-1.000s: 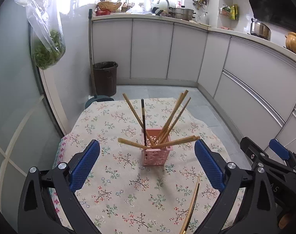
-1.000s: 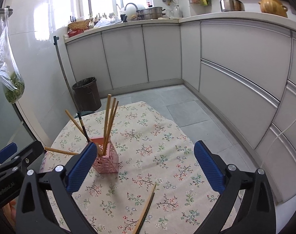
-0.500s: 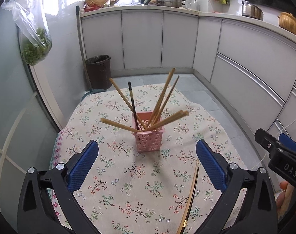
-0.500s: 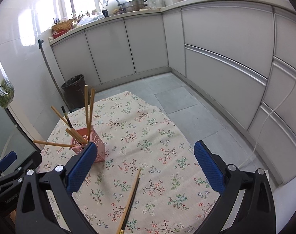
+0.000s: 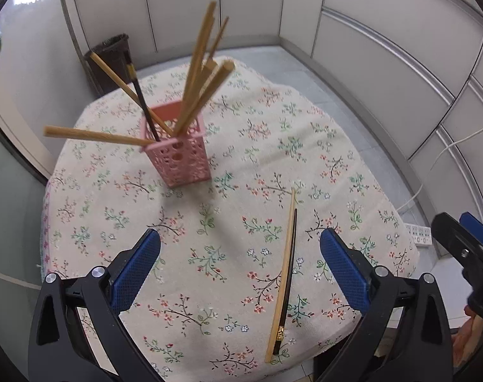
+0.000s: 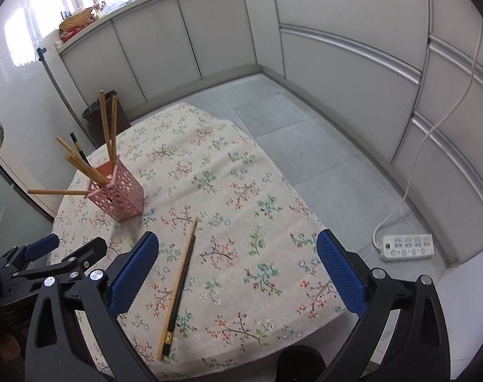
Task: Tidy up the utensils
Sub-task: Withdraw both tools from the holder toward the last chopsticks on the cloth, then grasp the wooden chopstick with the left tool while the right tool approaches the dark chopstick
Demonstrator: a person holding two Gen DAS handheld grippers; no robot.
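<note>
Left gripper (image 5: 240, 267): jaws spread wide, nothing between the blue pads, held above the near part of the floral tablecloth (image 5: 321, 146). Right gripper (image 6: 236, 269): jaws likewise spread, empty, above the same cloth. Two loose chopsticks (image 5: 284, 281), one pale wood and one dark with a gold band, lie side by side and touching on the cloth between the left gripper's fingers, nearer its right one. Farther off stands the pink perforated holder (image 5: 177, 149), upright, with several wooden chopsticks and one dark one splayed in it. A white power strip (image 6: 407, 247) lies on the floor
</note>
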